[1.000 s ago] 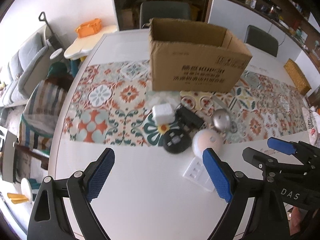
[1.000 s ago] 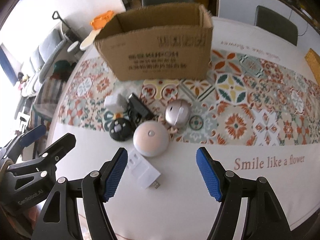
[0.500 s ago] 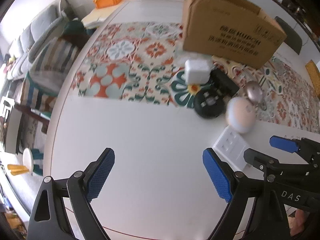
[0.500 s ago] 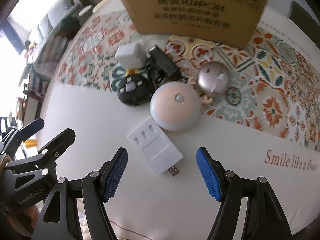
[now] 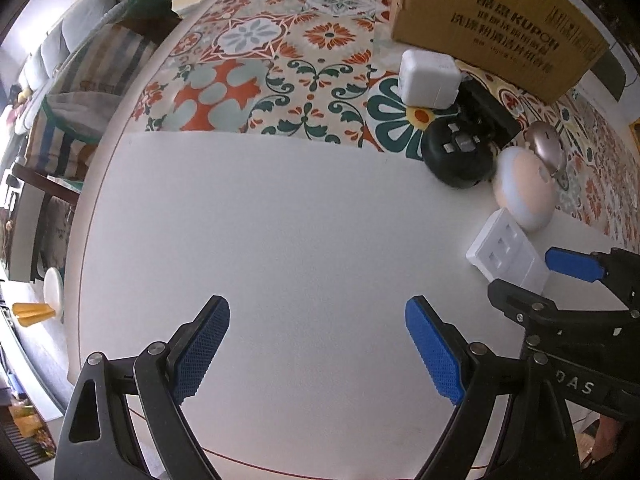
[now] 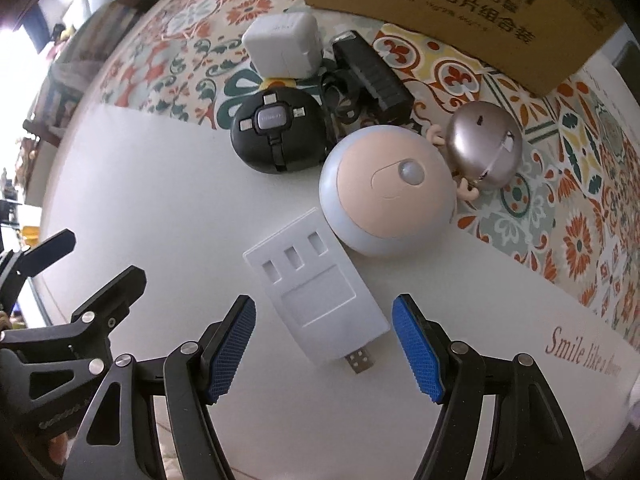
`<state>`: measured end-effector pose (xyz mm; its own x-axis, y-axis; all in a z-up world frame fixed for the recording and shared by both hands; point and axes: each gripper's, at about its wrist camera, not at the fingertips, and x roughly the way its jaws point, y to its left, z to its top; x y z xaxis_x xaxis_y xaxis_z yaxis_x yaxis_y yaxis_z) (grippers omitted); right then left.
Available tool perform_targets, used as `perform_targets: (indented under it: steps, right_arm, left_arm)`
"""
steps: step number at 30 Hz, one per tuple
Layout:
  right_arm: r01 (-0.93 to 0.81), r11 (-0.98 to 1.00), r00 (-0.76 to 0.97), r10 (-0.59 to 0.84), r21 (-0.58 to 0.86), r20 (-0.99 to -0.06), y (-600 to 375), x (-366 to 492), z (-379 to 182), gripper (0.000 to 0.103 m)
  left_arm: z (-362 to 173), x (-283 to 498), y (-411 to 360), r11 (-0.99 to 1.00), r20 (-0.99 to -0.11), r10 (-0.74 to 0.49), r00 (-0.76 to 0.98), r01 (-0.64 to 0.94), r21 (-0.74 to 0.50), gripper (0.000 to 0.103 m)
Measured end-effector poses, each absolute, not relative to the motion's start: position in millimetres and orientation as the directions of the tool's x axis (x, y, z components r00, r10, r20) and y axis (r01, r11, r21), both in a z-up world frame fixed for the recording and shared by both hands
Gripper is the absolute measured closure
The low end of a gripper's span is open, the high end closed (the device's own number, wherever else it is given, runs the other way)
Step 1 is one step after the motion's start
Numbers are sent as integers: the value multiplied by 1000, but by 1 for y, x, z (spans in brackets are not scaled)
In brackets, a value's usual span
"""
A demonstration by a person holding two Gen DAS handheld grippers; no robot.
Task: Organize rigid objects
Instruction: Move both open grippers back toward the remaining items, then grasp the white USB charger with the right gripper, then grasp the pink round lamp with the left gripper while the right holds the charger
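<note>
While both claws point down at the white table [image 5: 280,220], the right gripper [image 6: 324,344] stands half wide around the flat white USB hub [image 6: 316,300], not touching it. Wide apart, the left gripper [image 5: 316,344] holds nothing. Behind stands the cardboard box [image 6: 460,8].

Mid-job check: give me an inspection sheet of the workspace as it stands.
Surface: white table with patterned tile runner.
Job's things: flat white USB hub, round peach-and-grey mouse, black round adapter, white cube charger, metallic egg-shaped gadget, black rectangular block, brown cardboard box.
Clutter: nothing seen.
Grippers: right gripper open, straddling the hub; left gripper open over bare table.
Cables: black cord loops beside the block.
Surroundings: striped chair.
</note>
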<state>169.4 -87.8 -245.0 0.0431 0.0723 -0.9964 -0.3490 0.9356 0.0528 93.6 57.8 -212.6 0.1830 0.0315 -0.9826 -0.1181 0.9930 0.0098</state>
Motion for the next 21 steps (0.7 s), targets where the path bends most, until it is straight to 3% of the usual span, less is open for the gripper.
perform_targets:
  steps: [13, 21]
  right_arm:
    - [-373, 928, 87, 41, 5, -995, -77, 169, -257, 43]
    - [-320, 945, 87, 108, 75, -990, -87, 156, -245, 50]
  left_arm:
    - [-222, 95, 60, 995, -985, 46, 168, -101, 29, 13]
    - [-213, 103, 52, 999, -982, 34, 187, -44, 26, 13]
